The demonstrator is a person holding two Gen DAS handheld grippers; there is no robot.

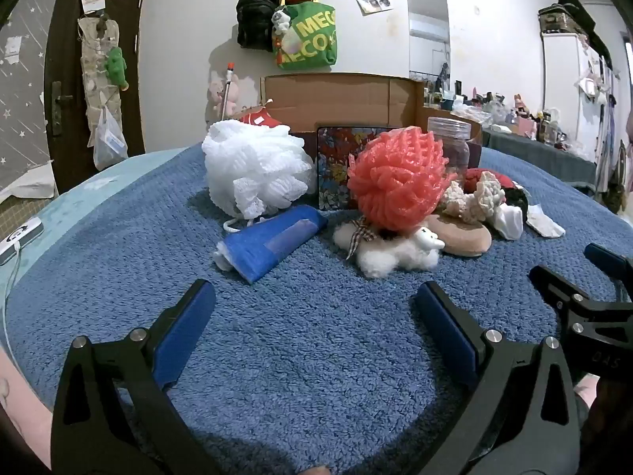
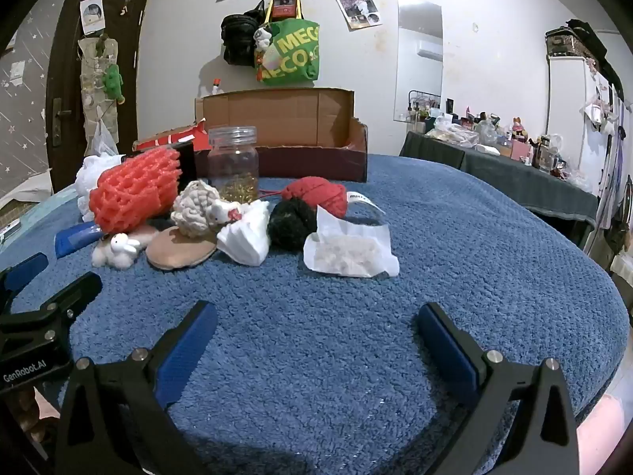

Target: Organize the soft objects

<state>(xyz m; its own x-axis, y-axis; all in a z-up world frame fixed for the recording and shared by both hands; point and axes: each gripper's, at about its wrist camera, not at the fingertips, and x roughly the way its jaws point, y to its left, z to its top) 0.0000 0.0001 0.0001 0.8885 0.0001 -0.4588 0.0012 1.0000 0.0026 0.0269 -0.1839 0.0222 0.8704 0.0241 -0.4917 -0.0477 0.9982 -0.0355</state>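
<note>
Over the blue towel (image 1: 308, 340), in the left wrist view, the left gripper (image 1: 314, 301) is hovering with its blue-padded fingers (image 1: 186, 332) standing wide apart and nothing lying between them. Beyond the towel's bare front, the soft things are sitting in a heap: a white mesh pouf (image 1: 253, 166) is resting left of an orange mesh pouf (image 1: 395, 178), which is covering much of a floral box (image 1: 336, 158) and part of a plastic jar (image 1: 451, 138). In front of the orange pouf a blue roll (image 1: 269, 241) and a small white plush rabbit (image 1: 399, 247) are lying; to its right, red and dark yarn is showing only partly. At the right edge the right gripper is being cut off by the frame. From the right wrist view, the right gripper (image 2: 316, 316) is likewise holding its fingers (image 2: 186, 348) fully apart over bare towel (image 2: 316, 356). Right of the orange pouf (image 2: 134, 194) a knitted cream toy (image 2: 198, 208), a white cloth (image 2: 245, 237), a black pompom (image 2: 290, 221), a red yarn ball (image 2: 320, 194) and a white packet (image 2: 348, 253) are lying, its contents too blurred to identify. Behind them a cardboard box (image 2: 285, 126) is standing open, its inside hidden.
</note>
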